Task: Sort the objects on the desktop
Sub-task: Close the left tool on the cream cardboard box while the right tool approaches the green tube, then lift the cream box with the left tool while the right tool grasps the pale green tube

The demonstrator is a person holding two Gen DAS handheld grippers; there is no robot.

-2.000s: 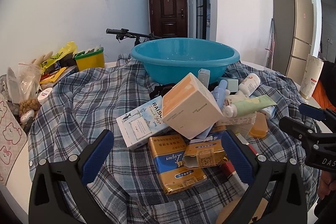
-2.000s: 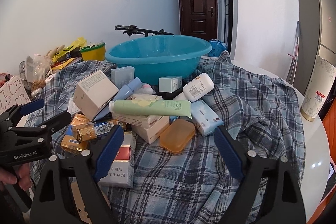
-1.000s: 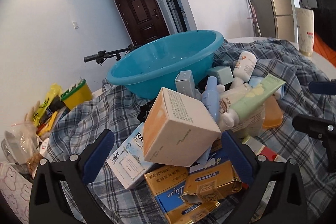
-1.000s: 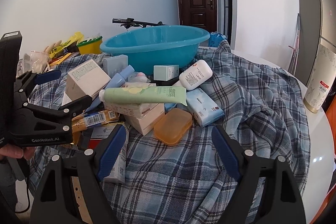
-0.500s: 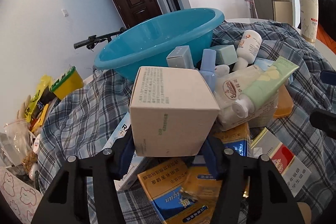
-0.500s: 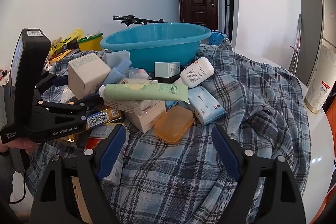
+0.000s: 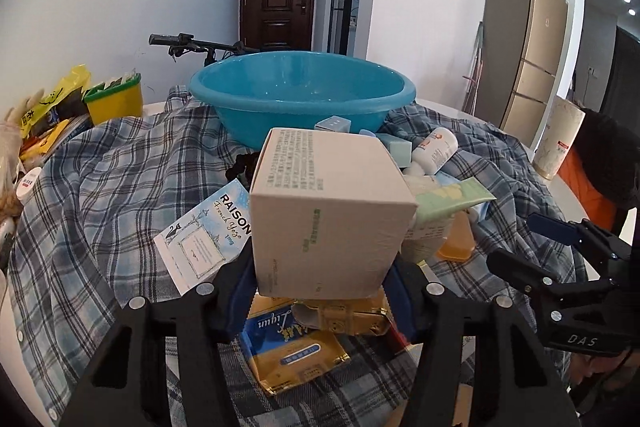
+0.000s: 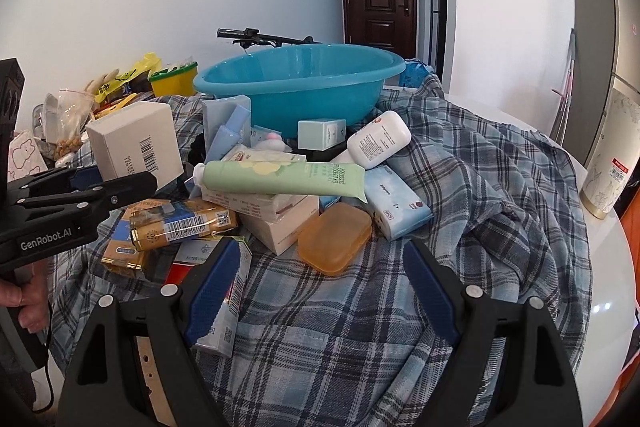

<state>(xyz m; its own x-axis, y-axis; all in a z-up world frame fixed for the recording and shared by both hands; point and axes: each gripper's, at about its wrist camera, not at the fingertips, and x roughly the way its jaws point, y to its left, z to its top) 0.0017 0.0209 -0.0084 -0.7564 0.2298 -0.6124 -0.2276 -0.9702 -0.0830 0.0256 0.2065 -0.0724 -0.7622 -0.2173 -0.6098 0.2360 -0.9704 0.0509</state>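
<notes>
My left gripper [image 7: 324,273] is shut on a white cardboard box [image 7: 326,211], holding it just above the heap of packets. The right wrist view shows the same box [image 8: 134,147] in that gripper [image 8: 120,181] at the left. A blue basin [image 7: 302,89] stands behind the heap on the plaid cloth [image 7: 120,179]. Over the cloth in front of the heap my right gripper [image 8: 324,287] stands open, nothing between its fingers. A green tube [image 8: 280,179], an orange soap case [image 8: 334,239] and a white bottle [image 8: 378,141] lie just ahead of it.
Gold and blue cigarette packs [image 7: 296,351] and a blue-white packet [image 7: 204,235] lie under the lifted box. A yellow tub [image 8: 172,79] and snack bags sit at the far left. A tall paper cup [image 8: 604,171] stands near the table's right edge.
The left gripper's jaws closed onto the white box, rolled back to level and raised the box off the pile. The right gripper stayed where it was.
</notes>
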